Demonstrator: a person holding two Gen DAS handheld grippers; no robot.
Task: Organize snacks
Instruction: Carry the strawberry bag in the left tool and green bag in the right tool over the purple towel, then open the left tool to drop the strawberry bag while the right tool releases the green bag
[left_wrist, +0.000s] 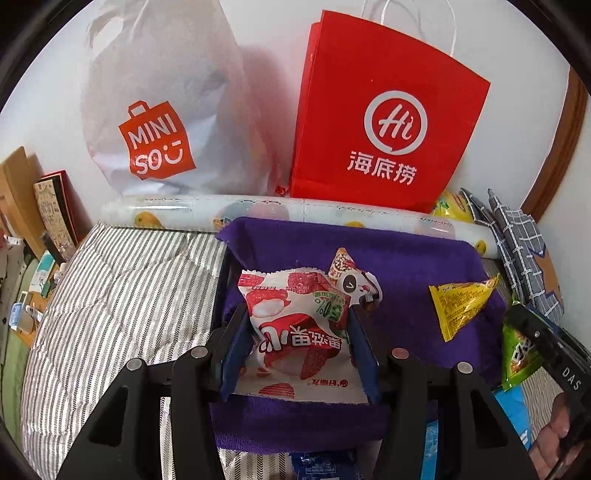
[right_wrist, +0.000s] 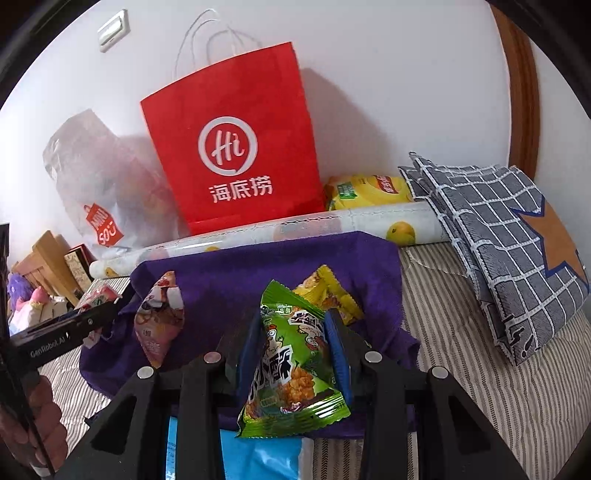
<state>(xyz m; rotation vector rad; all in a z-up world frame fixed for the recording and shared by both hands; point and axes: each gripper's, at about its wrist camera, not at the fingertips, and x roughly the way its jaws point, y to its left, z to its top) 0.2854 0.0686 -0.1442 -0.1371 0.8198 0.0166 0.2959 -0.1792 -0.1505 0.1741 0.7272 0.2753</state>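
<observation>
My left gripper (left_wrist: 297, 325) is shut on a red and white lychee jelly packet (left_wrist: 295, 325) above the purple cloth (left_wrist: 406, 258). My right gripper (right_wrist: 295, 332) is shut on a green triangular snack packet (right_wrist: 295, 362), also seen at the right edge of the left wrist view (left_wrist: 517, 350). A yellow triangular packet (left_wrist: 460, 304) and a small panda-print packet (left_wrist: 351, 277) lie on the cloth. In the right wrist view the yellow packet (right_wrist: 328, 291) sits just behind the green one and the panda-print packet (right_wrist: 159, 321) lies to the left.
A red Haidilao paper bag (left_wrist: 380, 122) and a white Miniso plastic bag (left_wrist: 159, 122) stand against the wall behind a rolled fruit-print sheet (left_wrist: 295, 216). A grey checked pouch (right_wrist: 509, 236) and a yellow chips bag (right_wrist: 369, 192) lie right. A blue packet (right_wrist: 258, 458) lies below. Striped bedding (left_wrist: 110, 295) surrounds the cloth.
</observation>
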